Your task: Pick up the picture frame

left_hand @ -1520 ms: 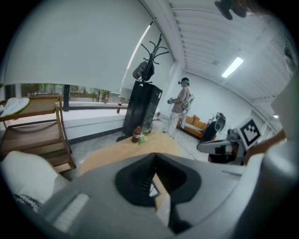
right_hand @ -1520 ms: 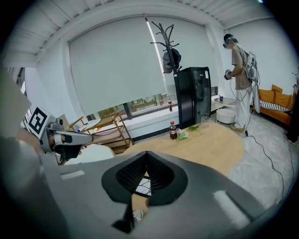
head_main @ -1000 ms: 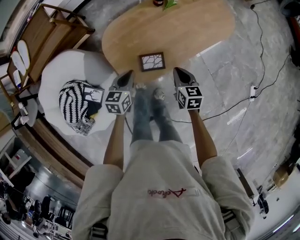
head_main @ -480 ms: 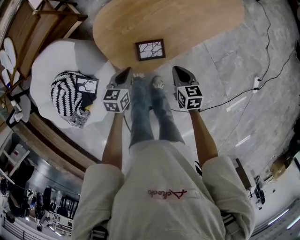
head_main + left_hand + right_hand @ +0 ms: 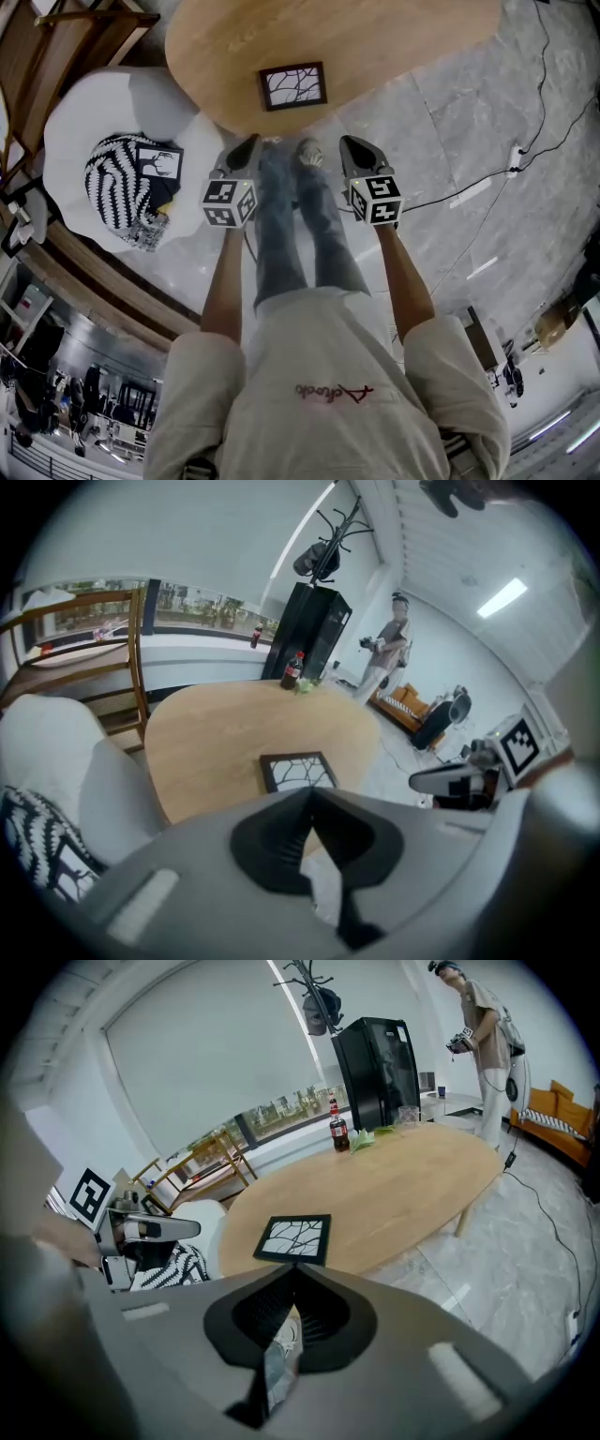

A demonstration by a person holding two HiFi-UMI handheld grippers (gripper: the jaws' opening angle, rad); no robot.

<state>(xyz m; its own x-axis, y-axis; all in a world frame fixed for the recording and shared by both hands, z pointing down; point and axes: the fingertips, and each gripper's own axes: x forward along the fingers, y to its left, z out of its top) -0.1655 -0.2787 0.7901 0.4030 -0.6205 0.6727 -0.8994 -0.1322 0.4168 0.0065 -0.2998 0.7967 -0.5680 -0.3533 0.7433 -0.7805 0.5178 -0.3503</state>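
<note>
A dark picture frame [image 5: 293,86] with a white branch pattern lies flat near the front edge of the oval wooden table [image 5: 394,37]. It also shows in the left gripper view as the frame [image 5: 297,771] and in the right gripper view as the frame [image 5: 294,1238]. My left gripper [image 5: 250,142] and right gripper [image 5: 349,142] hang side by side short of the table edge, above the person's legs. Both are shut with nothing between the jaws, and both point at the frame from a distance.
A white armchair [image 5: 84,122] with a black-and-white striped cushion [image 5: 117,192] stands left of the table. A bottle [image 5: 337,1134] and greenery sit at the table's far end by a black cabinet [image 5: 379,1072]. Cables [image 5: 469,187] cross the marble floor at right. Another person [image 5: 483,1026] stands far off.
Both grippers have sunk lower and edged toward the table. In the head view the table and frame have shifted up and left. Jaws stay shut.
</note>
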